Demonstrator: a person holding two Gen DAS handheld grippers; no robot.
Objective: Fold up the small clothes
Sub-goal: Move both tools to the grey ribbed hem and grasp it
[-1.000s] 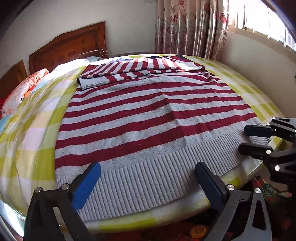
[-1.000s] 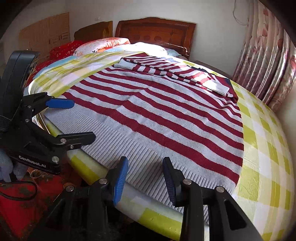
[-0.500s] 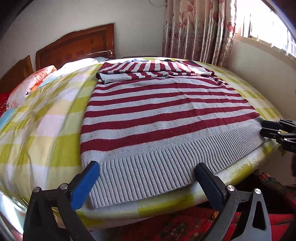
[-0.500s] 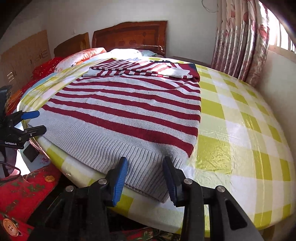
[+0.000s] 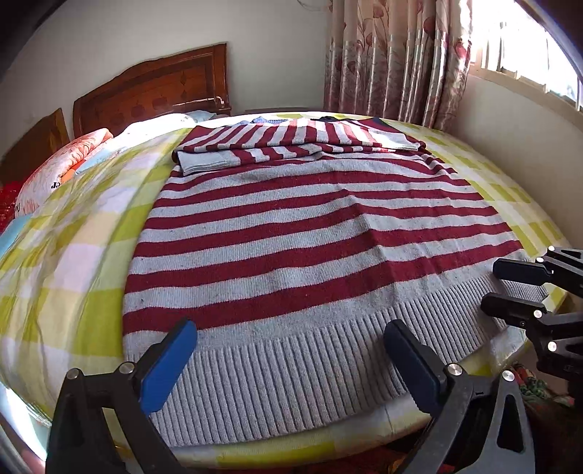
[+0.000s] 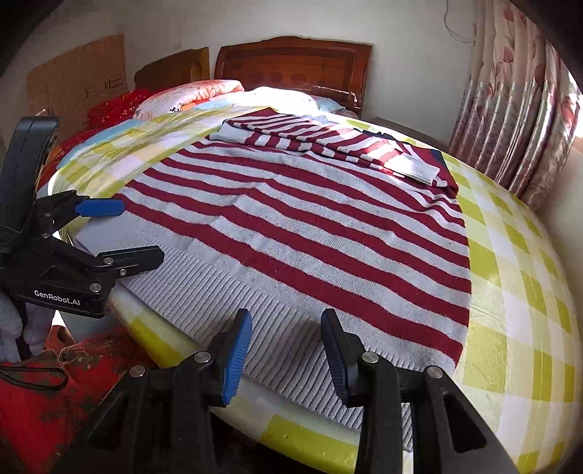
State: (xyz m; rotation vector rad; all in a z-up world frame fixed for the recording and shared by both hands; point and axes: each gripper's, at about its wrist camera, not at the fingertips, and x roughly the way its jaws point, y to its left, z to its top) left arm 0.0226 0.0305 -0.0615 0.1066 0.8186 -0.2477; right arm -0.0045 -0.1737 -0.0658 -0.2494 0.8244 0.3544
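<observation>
Checked bedspread [image 5: 73, 262] bears a flat striped ribbed-knit sweater [image 5: 309, 248]; left gripper [image 5: 288, 361] and right gripper [image 6: 286, 350] fingers gape empty.

Sweater [image 5: 309, 248] on bed [image 5: 65, 262]

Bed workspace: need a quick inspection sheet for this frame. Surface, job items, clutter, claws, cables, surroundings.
Surface: bed with a yellow checked sheet, sunlit.
Job's things: striped sweater lies flat, ribbed hem at the near bed edge, both sleeves folded across the chest.
Clutter: pillow by the headboard; blue cloth past the collar, too small to identify.
Claws: left claw open, over the hem's left part; right claw open, over the hem near its right corner. Neither grips fabric.
Cables: thin wire on the wall near the curtain; black cord on the red fabric below the bed.
Surroundings: wooden headboard, flowered curtain, window, cardboard against the wall.
</observation>
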